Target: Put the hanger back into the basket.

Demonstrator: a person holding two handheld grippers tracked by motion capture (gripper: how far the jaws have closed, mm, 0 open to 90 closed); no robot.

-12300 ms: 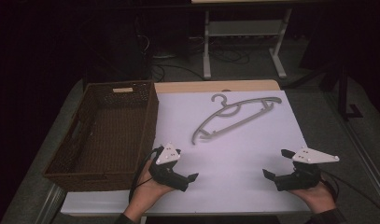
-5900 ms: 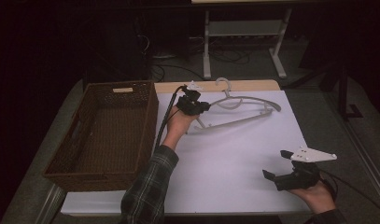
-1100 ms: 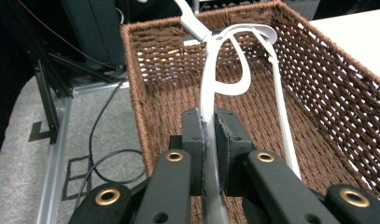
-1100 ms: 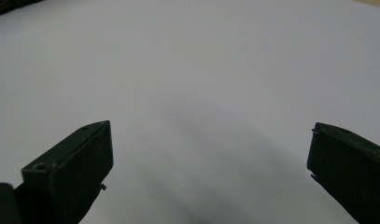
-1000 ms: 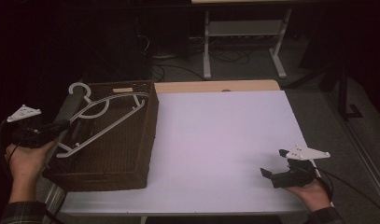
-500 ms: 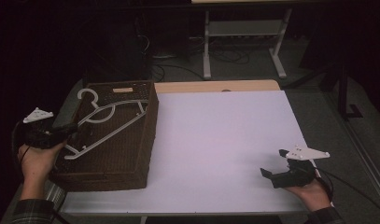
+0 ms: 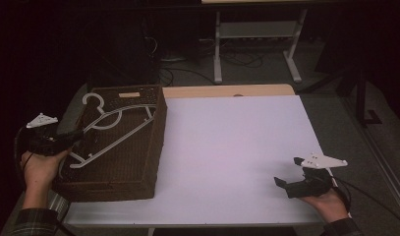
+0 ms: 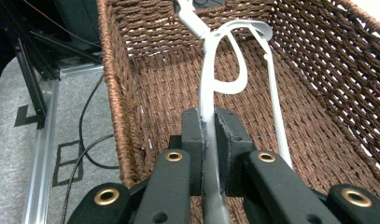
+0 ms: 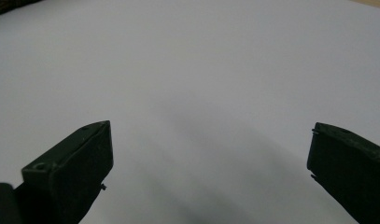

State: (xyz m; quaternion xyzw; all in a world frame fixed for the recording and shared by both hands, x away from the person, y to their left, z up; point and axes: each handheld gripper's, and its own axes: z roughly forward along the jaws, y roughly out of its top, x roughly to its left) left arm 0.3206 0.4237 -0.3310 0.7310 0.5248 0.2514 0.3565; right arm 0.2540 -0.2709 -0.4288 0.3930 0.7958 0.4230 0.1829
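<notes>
The left gripper view looks straight into the wicker basket [image 8: 145, 84] and shows the left hand-held gripper [image 8: 210, 140] clenched on a bar of the white hanger [image 8: 211, 79], pads pressed to either side of it. The high view gives the wider layout: the basket [image 7: 138, 172] sits at the left end of the white worktop [image 7: 237, 147], and the hanger [image 7: 116, 130] lies slanted across its opening, hook toward the far-left corner, the left hand-held gripper [image 7: 72, 137] at its near-left end. The right hand-held gripper [image 7: 291, 174], well apart at the near right, rests released; the right gripper view shows its jaws wide over bare worktop [image 9: 201, 84].
</notes>
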